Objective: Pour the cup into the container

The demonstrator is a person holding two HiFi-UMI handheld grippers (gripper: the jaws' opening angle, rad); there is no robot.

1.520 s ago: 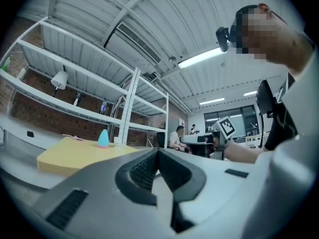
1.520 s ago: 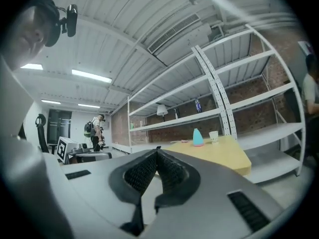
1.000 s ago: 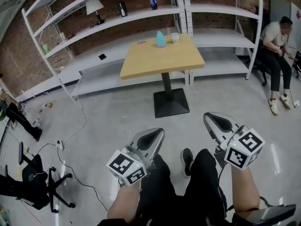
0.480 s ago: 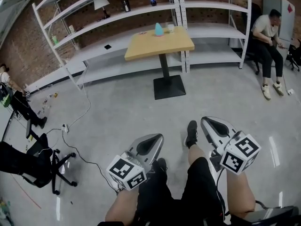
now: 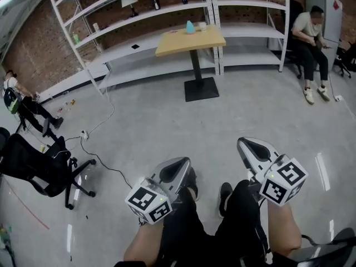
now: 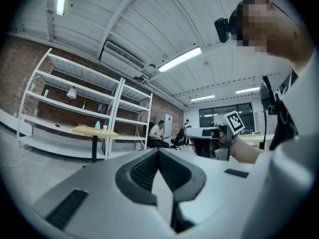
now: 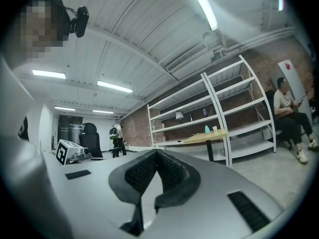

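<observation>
We hold both grippers low before our knees, pointing toward 12 o'clock. In the head view the left gripper (image 5: 177,167) sits at 7 o'clock of the frame and the right gripper (image 5: 253,149) at 5 o'clock. That view does not settle how the jaws stand. Each gripper view does: both pairs are pressed together, with nothing between them.

The cup (image 5: 203,25) stands near the far edge of the wooden table (image 5: 189,42), well apart from us at 12 o'clock. The blue container (image 5: 190,27) is just beside it, at its 9 o'clock. Both gripper views show the same 2 things small and distant.

Only the head view shows the floor: a black office chair (image 5: 39,168) at 9 o'clock and a cable (image 5: 103,128) trailing toward it. Only the left gripper view shows the right gripper level at its 3 o'clock. Only the right gripper view shows a standing person (image 7: 116,138) with a backpack at 9 o'clock. The seated person (image 5: 308,43) beside the white shelving (image 5: 139,15) appears in all 3 views.
</observation>
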